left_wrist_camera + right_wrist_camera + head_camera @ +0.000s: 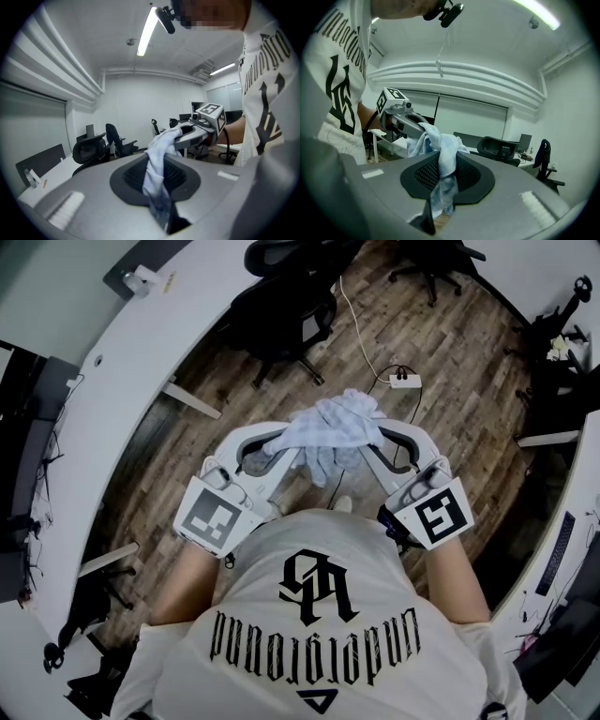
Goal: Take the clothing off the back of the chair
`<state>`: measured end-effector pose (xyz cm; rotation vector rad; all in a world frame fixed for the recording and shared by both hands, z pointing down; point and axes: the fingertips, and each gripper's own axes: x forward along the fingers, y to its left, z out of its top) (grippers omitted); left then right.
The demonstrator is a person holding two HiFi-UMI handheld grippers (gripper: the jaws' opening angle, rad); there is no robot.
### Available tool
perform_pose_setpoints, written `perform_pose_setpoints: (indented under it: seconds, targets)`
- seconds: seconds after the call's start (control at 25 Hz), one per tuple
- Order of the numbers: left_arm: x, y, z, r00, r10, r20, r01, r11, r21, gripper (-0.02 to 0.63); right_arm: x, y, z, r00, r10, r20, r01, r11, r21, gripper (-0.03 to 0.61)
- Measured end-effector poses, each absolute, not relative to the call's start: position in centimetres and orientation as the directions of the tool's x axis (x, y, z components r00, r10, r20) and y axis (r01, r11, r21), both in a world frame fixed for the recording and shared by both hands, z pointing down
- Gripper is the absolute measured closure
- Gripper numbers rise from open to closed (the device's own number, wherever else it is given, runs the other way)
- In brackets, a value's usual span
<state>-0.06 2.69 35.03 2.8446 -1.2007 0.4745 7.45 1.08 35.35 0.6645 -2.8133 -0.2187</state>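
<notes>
A pale blue-and-white piece of clothing [330, 430] hangs bunched in the air in front of the person, above the wooden floor. My left gripper [284, 442] is shut on its left side, and my right gripper [373, 439] is shut on its right side, their tips close together. In the left gripper view the cloth [154, 161] runs out from between the jaws across to the right gripper [199, 131]. The right gripper view shows the same cloth [445, 157] pinched between the jaws, with the left gripper [405, 123] beyond it. No chair touches the clothing.
A black office chair [281, 310] stands ahead on the wooden floor, another [433, 261] at the top right. A white power strip [405, 381] with a cable lies on the floor. A curved white desk [141, 371] runs along the left, and more desks [562, 549] with equipment stand on the right.
</notes>
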Motion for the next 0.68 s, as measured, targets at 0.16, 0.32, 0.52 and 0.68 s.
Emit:
perform_pose_setpoints:
  seconds: [0.16, 0.32, 0.52, 0.68]
  targets:
    - [-1.8, 2.8, 34.7, 0.666, -0.693, 0.275, -0.696, -0.710, -0.102, 0.525, 5.6, 1.3, 35.2, -0.861, -0.466, 0.202, -0.427, 0.880, 0.206, 0.512]
    - [-3.1, 2.9, 34.5, 0.673, -0.685, 0.277, -0.688, -0.718, -0.105, 0.525, 4.2, 1.4, 34.8, -0.859, -0.477, 0.187, -0.440, 0.873, 0.210, 0.512]
    - [-4.2, 3.1, 34.1, 0.678, -0.684, 0.271, -0.683, -0.722, -0.113, 0.526, 3.1, 1.7, 34.6, -0.855, -0.484, 0.187, -0.445, 0.869, 0.218, 0.512]
    - [-4.6, 3.3, 33.6, 0.679, -0.684, 0.267, -0.683, -0.722, -0.114, 0.525, 2.6, 2.0, 34.1, -0.856, -0.487, 0.174, -0.449, 0.866, 0.218, 0.512]
